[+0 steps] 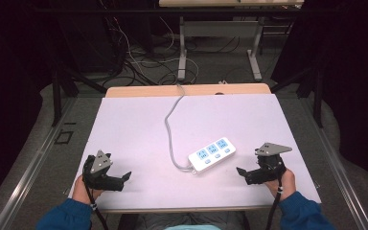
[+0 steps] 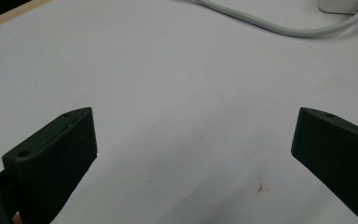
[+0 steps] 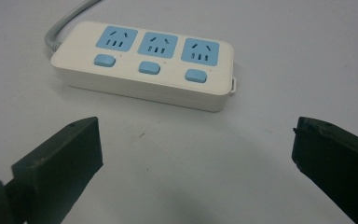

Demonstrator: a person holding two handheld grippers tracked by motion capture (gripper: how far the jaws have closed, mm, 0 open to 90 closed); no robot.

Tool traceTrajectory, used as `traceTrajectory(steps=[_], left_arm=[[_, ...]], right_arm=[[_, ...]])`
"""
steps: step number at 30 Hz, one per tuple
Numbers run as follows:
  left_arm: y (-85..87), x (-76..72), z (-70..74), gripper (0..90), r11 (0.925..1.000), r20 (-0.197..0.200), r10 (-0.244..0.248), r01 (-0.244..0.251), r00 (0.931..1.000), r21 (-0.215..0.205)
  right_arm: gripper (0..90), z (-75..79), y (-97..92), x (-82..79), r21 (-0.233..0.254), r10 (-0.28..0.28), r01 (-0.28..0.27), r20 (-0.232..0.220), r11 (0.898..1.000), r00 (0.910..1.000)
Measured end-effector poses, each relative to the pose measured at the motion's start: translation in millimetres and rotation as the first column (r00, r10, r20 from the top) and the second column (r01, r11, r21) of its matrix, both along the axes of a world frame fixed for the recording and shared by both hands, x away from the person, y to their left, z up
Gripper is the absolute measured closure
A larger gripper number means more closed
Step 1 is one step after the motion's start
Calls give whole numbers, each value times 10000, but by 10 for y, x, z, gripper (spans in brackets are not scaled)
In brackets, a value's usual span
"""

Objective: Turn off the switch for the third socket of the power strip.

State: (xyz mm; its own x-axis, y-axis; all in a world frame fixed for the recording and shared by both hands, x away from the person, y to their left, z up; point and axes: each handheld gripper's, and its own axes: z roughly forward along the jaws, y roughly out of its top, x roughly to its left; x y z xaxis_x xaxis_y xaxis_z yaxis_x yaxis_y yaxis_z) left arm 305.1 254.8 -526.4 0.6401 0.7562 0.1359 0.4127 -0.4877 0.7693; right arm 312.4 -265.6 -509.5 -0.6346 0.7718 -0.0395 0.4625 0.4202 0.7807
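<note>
Our right gripper (image 3: 193,154) has its jaws spread wide with nothing between them, and the power strip (image 3: 144,58) lies flat just ahead of them, its long side facing us, three blue sockets and three blue switches on top. We judge the step in hand to be the reach for that strip: we should advance low and level so the jaws pass on either side of the body, not the cord (image 1: 171,125), which leaves its far end. Our left gripper (image 2: 193,158) is likewise released over the bare white table (image 2: 168,70), the cord well ahead of it.
</note>
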Motion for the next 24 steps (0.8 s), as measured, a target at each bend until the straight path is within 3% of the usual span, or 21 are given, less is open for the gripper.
traceTrajectory(steps=[24], left_arm=[[-2, 1, -3, 1, 10000, -51, -60, 60, 10000, 44]], right_arm=[[10, -106, -106, -114, -31, -237, 237, -35, 9997, 9997]])
